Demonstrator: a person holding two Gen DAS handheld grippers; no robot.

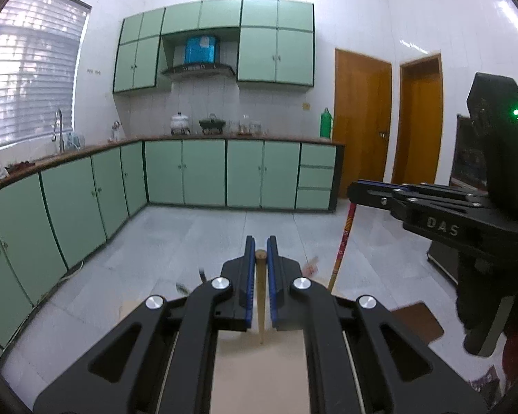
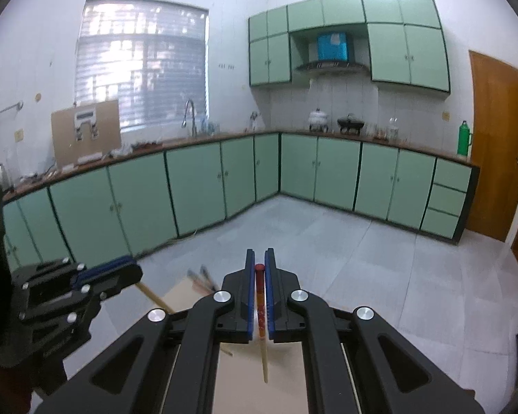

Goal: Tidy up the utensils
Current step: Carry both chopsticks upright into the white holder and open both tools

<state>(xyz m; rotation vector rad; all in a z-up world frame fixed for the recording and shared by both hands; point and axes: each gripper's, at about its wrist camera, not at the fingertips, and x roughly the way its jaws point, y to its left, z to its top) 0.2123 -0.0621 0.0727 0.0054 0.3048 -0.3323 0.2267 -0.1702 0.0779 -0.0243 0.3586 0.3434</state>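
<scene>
My left gripper (image 1: 260, 246) is shut on a plain wooden chopstick (image 1: 260, 296) that hangs down between the blue pads, thick end up. My right gripper (image 2: 259, 258) is shut on a red-topped patterned chopstick (image 2: 261, 314), also hanging tip down. Both are held high above a beige table (image 2: 252, 379). In the left wrist view the right gripper (image 1: 355, 188) is at the right with the red chopstick (image 1: 343, 241) below it. In the right wrist view the left gripper (image 2: 134, 270) is at the left, holding the wooden chopstick (image 2: 153, 296).
Several blurred utensils (image 2: 200, 279) lie at the table's far edge. Beyond is grey tiled floor (image 1: 190, 238), green kitchen cabinets (image 1: 203, 172) with a worktop, and brown doors (image 1: 362, 120). A brown board (image 1: 421, 321) lies at the lower right.
</scene>
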